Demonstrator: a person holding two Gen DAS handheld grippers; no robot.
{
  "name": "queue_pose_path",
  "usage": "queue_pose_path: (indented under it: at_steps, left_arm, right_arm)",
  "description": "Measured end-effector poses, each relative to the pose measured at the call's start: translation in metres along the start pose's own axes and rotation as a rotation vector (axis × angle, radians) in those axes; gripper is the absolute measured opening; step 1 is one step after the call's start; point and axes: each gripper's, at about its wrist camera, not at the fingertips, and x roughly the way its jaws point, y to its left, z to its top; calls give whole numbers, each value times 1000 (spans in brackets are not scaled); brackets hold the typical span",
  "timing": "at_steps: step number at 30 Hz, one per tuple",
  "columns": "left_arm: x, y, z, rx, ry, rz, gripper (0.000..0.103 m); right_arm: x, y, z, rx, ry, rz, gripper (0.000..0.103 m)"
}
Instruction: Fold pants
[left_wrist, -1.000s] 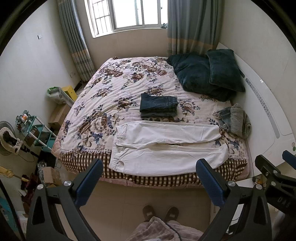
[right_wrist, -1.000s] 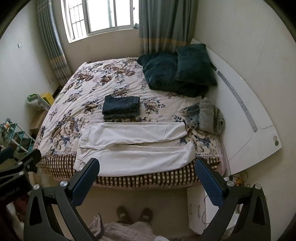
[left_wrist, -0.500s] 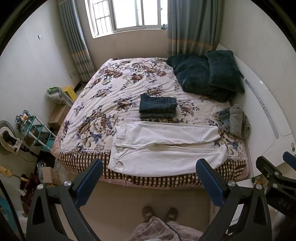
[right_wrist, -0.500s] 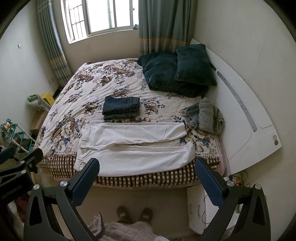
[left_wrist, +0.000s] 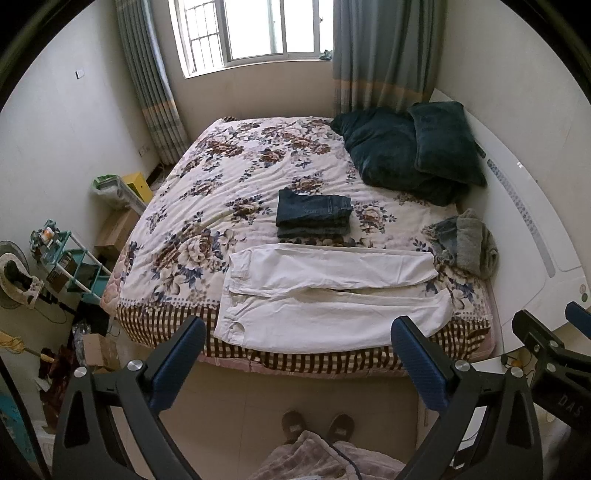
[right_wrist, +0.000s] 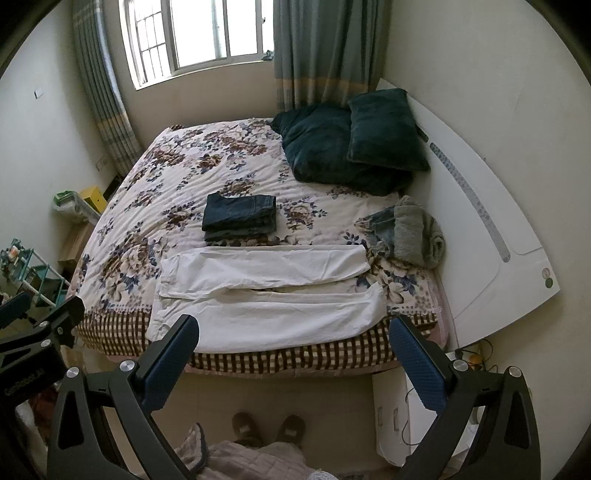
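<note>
White pants (left_wrist: 325, 291) (right_wrist: 266, 291) lie flat across the near edge of the floral bed (left_wrist: 236, 184) (right_wrist: 177, 177), waist to the left, legs stretched right, one leg beside the other. My left gripper (left_wrist: 299, 343) is open, held high above the floor in front of the bed, well short of the pants. My right gripper (right_wrist: 295, 339) is open too, at a like height and distance. Nothing is between either pair of fingers. The right gripper's body shows at the right edge of the left wrist view.
Folded dark jeans (left_wrist: 314, 216) (right_wrist: 240, 218) sit just beyond the pants. A grey and denim heap (left_wrist: 465, 243) (right_wrist: 410, 236) lies by the white headboard (right_wrist: 491, 236). Dark green pillows (left_wrist: 410, 151) are at the back. A shelf rack (left_wrist: 70, 262) stands left. A person's slippered feet (left_wrist: 317, 424) stand below.
Both views have drifted only slightly; the grippers stay open and the pants have not moved.
</note>
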Motion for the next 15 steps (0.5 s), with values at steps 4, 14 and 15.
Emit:
queue_pose_path:
  at_steps: [4, 14, 15]
  left_arm:
    - [-2, -3, 0, 0, 2, -1, 103]
    - [-2, -2, -1, -1, -1, -3, 103]
    - [-2, -2, -1, -2, -2, -2, 103]
  right_arm:
    - [-6, -9, 4, 10, -2, -1, 103]
    - [-6, -9, 4, 8, -4, 0, 103]
    - [-6, -11, 4, 8, -5, 2, 103]
